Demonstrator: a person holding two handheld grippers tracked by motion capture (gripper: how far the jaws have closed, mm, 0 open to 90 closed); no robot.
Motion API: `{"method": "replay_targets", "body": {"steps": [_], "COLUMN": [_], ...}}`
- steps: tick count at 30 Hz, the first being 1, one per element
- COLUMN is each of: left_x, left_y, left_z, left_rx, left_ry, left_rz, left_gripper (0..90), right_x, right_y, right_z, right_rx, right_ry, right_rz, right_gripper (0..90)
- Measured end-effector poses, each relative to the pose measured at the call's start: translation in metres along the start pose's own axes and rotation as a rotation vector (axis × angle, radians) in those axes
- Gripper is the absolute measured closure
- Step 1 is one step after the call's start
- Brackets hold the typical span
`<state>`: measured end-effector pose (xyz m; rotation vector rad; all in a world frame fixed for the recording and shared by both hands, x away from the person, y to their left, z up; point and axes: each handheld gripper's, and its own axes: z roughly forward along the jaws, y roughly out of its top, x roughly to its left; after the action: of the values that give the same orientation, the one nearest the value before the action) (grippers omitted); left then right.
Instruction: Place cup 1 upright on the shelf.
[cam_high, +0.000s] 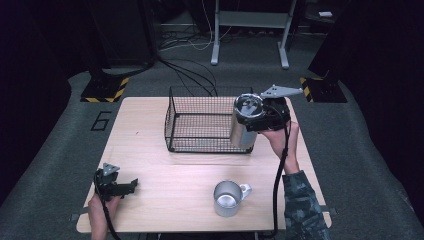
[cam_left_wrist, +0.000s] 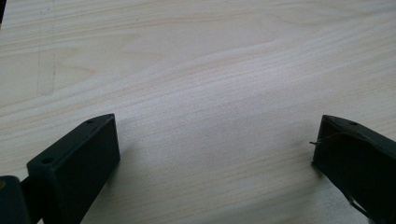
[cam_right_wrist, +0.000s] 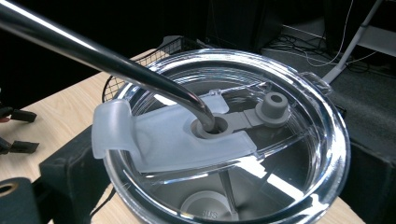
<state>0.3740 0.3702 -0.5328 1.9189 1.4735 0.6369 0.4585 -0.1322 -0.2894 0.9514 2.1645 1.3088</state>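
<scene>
Right tongs (cam_high: 257, 120) grip the tumbler (cam_high: 245, 122), seemingly over the basket (cam_high: 200, 125); left tongs (cam_high: 117, 184) gape wide.

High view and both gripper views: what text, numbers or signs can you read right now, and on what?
"6": large dark numeral on the grey floor, left of the table.
Small embossed marking on the tumbler lid, right gripper view: too small and blurred to read.
Yellow-black hazard stripes on the floor plates: a sign, no words.

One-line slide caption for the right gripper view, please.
Right tongs grip a steel tumbler, its clear lid pierced by a metal straw.
</scene>
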Motion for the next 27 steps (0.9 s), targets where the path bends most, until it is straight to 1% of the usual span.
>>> {"method": "replay_targets", "body": {"steps": [8,9,15,17,21,23,24,26,27], "left_x": [0.000,0.000,0.000,0.000,0.000,0.000,0.000,0.000,0.000], "left_y": [0.000,0.000,0.000,0.000,0.000,0.000,0.000,0.000,0.000], "left_z": [0.000,0.000,0.000,0.000,0.000,0.000,0.000,0.000,0.000], "left_rx": [0.003,0.001,0.002,-0.001,0.005,0.005,0.005,0.004,0.002], "left_ry": [-0.002,-0.004,-0.004,-0.003,-0.004,-0.004,-0.004,-0.002,-0.004], "left_rz": [0.001,0.000,0.001,0.000,0.001,0.001,0.001,0.002,0.001], "left_gripper": [0.4,0.4,0.4,0.4,0.4,0.4,0.4,0.4,0.4], "right_x": [-0.004,-0.005,-0.005,-0.006,-0.007,-0.009,-0.009,-0.010,-0.010], "right_y": [0.008,0.009,0.014,0.016,0.018,0.018,0.019,0.019,0.020], "right_z": [0.007,0.008,0.013,0.015,0.018,0.021,0.022,0.025,0.026], "right_rx": [0.001,-0.005,0.003,-0.001,0.005,0.005,0.005,0.002,0.008], "right_ry": [-0.010,-0.010,-0.012,-0.013,-0.014,-0.017,-0.017,-0.014,-0.016], "right_rz": [0.008,0.006,0.013,0.004,0.014,0.010,0.020,0.011,0.016], "right_gripper": [3.5,3.5,3.5,3.5,3.5,3.5,3.5,3.5,3.5]}}
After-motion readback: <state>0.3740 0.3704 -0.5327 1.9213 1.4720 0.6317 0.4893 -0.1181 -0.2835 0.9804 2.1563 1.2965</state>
